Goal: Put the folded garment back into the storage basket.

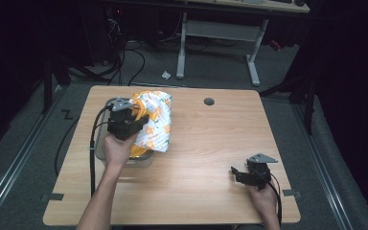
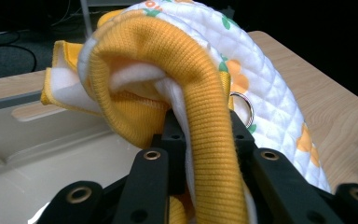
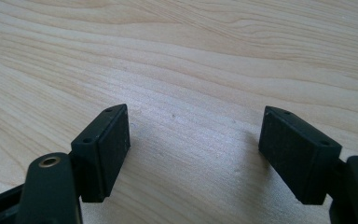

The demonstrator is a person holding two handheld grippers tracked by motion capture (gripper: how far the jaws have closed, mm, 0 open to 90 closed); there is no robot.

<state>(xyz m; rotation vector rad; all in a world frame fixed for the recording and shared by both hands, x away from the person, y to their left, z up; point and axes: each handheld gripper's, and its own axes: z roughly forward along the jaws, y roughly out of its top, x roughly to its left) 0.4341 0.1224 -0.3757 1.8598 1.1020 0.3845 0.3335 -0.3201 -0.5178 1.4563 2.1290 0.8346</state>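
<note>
- The left gripper [image 1: 130, 125] is held above a shallow pale bin [image 1: 141, 160] at the left side of the wooden table [image 1: 211, 158], with the person's left hand [image 1: 116, 149] around its handle
- Its jaws are clamped on a thick yellow ribbed band [image 2: 209, 135] of a quilted garment [image 1: 155, 122], seen close in the left gripper view, where the band runs down between the two black jaws
- The garment is white with orange and green flower prints and yellow trim; it hangs from the grip, bunched, partly over the bin and partly over the bin's right edge onto the table
- A small metal ring [image 2: 242, 107] shows on the garment, just behind the right-hand jaw in the left gripper view
- The bin's inside [image 2: 51, 154] looks cream and bare where it shows below the cloth
- The right gripper [image 1: 239, 173] is near the table's front right corner, well apart from the garment, held by the right hand [image 1: 263, 199]
- Its jaws stand wide apart with nothing between them, low over the bare wood grain [image 3: 191, 70] in the right gripper view
- A round dark hole [image 1: 209, 101] sits in the tabletop near the far edge
- Beyond the table, a white desk frame [image 1: 220, 33] stands on a grey floor with cables
</note>
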